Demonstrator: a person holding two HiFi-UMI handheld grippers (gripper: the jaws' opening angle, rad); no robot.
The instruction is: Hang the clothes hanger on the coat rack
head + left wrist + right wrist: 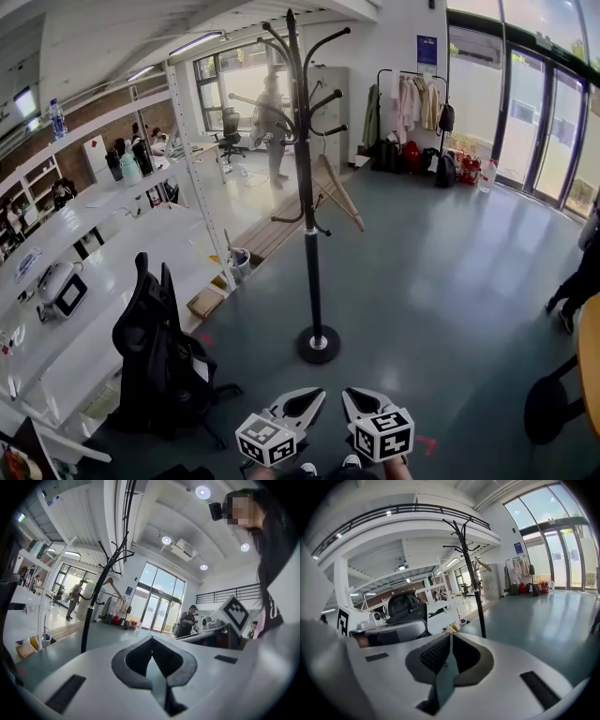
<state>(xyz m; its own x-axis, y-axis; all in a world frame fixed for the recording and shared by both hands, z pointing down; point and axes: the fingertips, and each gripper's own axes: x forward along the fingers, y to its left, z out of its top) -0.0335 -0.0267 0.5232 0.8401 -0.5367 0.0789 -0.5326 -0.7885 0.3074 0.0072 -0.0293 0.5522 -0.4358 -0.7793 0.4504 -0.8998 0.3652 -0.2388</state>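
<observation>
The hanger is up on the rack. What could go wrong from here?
The hanger hangs from just one hook, so it might slip off if the rack gets shaken. The rack is one thin pole on a small round base, so a bump could wobble it. The left gripper and right gripper are shut and empty, near the black chair; a sideways step might knock it.

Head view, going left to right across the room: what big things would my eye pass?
Black office chair → coat rack → clothes rail with garments → glass doors.
</observation>
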